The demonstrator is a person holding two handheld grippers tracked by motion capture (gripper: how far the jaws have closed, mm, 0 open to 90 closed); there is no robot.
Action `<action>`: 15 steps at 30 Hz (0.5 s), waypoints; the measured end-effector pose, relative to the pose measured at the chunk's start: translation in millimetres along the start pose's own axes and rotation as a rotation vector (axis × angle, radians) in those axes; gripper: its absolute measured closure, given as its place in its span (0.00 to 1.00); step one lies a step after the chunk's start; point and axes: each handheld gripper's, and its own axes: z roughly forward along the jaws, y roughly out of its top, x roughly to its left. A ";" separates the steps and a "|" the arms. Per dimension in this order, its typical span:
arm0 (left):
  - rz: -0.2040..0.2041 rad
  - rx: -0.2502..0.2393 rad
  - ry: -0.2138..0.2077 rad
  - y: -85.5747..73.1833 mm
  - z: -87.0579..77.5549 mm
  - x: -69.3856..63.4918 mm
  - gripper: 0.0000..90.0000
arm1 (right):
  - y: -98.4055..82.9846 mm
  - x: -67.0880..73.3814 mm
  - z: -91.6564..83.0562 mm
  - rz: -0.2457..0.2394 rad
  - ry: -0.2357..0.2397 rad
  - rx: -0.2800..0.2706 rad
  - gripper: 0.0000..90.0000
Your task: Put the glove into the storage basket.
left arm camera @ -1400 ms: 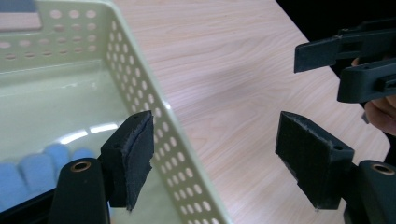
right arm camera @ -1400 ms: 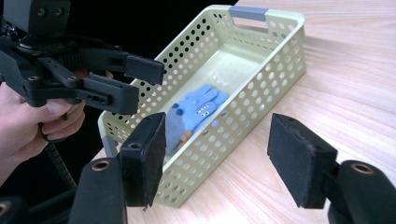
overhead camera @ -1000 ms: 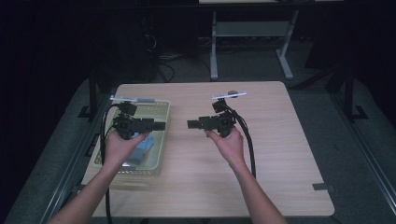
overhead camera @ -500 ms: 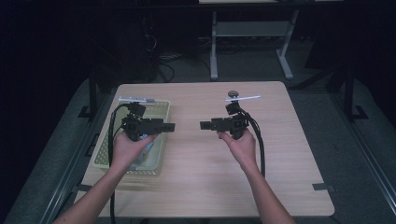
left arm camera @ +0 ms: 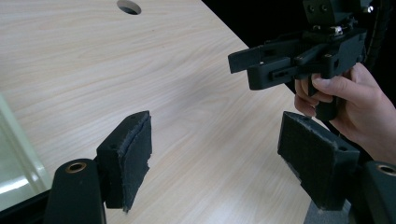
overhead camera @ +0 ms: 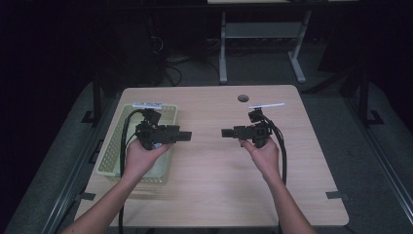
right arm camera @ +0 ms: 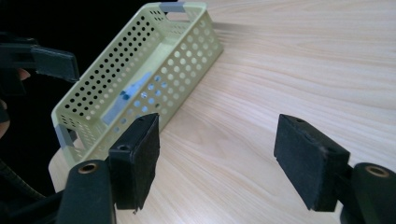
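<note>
1. Both hands raised over the desk (overhead camera: 209, 195), left claw (overhead camera: 184, 136) and right claw (overhead camera: 228, 132) pointing at each other across a gap.
2. Jaws apart on each claw, gripping nothing.
3. Counted: two claws, one pale green perforated basket (overhead camera: 168, 113) at the desk's left edge, one blue item (right arm camera: 133, 93) inside.
4. Against half a second ago, hands lower and nearer the person, left hand (overhead camera: 141, 158) off the basket's middle.
</note>
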 end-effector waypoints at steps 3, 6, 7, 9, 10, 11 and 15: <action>0.008 -0.004 -0.008 -0.8 2.8 -2.2 0.28 | -4.2 -6.7 -5.9 0.009 -0.012 -0.001 0.34; 0.013 0.000 -0.020 -2.2 7.8 -4.8 0.28 | -8.2 -14.2 -12.5 0.023 -0.026 -0.009 0.34; 0.019 0.005 -0.024 -2.6 9.9 -5.5 0.28 | -8.9 -15.3 -14.0 0.027 -0.031 -0.007 0.34; 0.022 0.010 -0.027 -3.6 14.6 -7.9 0.27 | -11.3 -19.0 -17.1 0.027 -0.033 -0.018 0.34; 0.021 0.014 -0.030 -3.9 16.8 -9.2 0.27 | -12.2 -20.6 -18.1 0.031 -0.033 -0.019 0.34; 0.024 0.016 -0.034 -4.3 18.8 -10.1 0.26 | -13.3 -22.1 -19.3 0.034 -0.035 -0.013 0.34; 0.036 0.024 -0.043 -6.6 25.8 -15.9 0.26 | -17.6 -27.7 -23.0 0.048 -0.042 -0.009 0.34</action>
